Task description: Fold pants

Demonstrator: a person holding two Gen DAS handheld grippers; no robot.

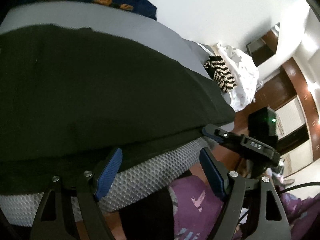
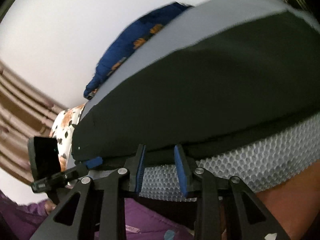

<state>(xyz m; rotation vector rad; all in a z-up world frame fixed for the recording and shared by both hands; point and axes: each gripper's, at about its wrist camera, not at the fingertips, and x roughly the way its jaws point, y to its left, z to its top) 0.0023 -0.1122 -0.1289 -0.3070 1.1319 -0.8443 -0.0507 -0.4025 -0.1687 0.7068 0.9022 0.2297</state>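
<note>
Dark green-black cloth: one pair of pants (image 1: 90,84), spread flat across the grey mattress top (image 1: 124,20), with its near edge hanging just over the quilted mattress side (image 1: 160,166). From where I sit I count two grippers, one per wrist view.

Left gripper (image 1: 160,172): two blue pads (image 1: 109,173), spread wide, nothing between them. The left pad lies over the pants' near hem; the right pad hangs past the mattress edge over purple clothing (image 1: 192,204) on the person.

Right gripper (image 2: 161,168): two blue pads (image 2: 180,170), narrowly parted, straddling the pants' near hem at the mattress edge. I cannot tell whether the pads press the cloth; a gap shows between them lower down.

Each view also catches the other gripper off to one side, at the same hem.

Other items counted on the bed: one blue pillow (image 2: 128,46) with orange print at the far side; one black-and-cream striped cloth (image 1: 220,74) at the right end, lying on one white spotted cloth (image 1: 240,76); one white cloth with orange and black patches (image 2: 64,128) at the left end. One white wall (image 1: 220,6) beyond.
</note>
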